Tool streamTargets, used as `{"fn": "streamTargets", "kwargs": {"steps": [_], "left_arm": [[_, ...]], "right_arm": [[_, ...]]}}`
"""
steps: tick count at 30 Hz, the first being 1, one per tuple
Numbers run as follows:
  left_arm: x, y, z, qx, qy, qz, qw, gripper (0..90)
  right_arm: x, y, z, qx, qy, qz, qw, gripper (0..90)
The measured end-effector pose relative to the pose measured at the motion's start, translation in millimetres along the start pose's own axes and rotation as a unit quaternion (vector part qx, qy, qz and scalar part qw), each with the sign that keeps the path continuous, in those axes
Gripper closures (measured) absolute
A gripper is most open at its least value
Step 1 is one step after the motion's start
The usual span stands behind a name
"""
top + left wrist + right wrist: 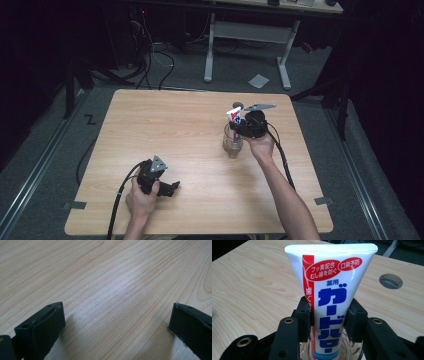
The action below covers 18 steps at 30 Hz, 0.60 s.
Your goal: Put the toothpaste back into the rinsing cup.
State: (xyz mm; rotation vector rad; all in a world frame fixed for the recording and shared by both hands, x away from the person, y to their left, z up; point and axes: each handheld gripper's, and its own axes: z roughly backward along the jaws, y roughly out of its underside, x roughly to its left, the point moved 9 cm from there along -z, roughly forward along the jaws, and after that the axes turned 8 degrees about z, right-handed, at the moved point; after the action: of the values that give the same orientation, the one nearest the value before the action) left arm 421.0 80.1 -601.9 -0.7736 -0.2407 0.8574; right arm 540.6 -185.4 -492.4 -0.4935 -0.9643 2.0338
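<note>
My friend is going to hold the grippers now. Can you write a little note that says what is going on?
Right hand-held gripper: shut on the toothpaste tube, which stands upright with its lower end inside the glass on the table.
Left hand-held gripper: open, holding nothing, low over bare wood near the front edge.
Done: the tube is in the glass.
Left: probably let go of the tube and pull the right gripper away gently so the glass does not tip.
</note>
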Motion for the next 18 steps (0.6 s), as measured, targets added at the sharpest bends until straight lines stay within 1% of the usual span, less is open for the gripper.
{"fn": "streamTargets", "kwargs": {"steps": [4,11,14,18], "left_arm": [[0.0,0.0,0.0,0.000,0.000,0.000,1.0000,0.7],[0.0,0.0,0.0,0.000,0.000,0.000,1.0000,0.7],[0.0,0.0,0.0,0.000,0.000,0.000,1.0000,0.7],[0.0,0.0,0.0,0.000,0.000,0.000,1.0000,0.7]], "right_arm": [[1.0,0.3,-0.6,0.000,0.000,0.003,1.0000,61.4],[3.8,3.6,-2.9,0.009,-0.001,0.006,0.9999,59.9],[4.2,4.9,-4.0,0.012,0.001,0.011,0.9999,59.4],[5.2,5.9,-5.2,0.013,0.001,0.013,0.9998,59.1]]}}
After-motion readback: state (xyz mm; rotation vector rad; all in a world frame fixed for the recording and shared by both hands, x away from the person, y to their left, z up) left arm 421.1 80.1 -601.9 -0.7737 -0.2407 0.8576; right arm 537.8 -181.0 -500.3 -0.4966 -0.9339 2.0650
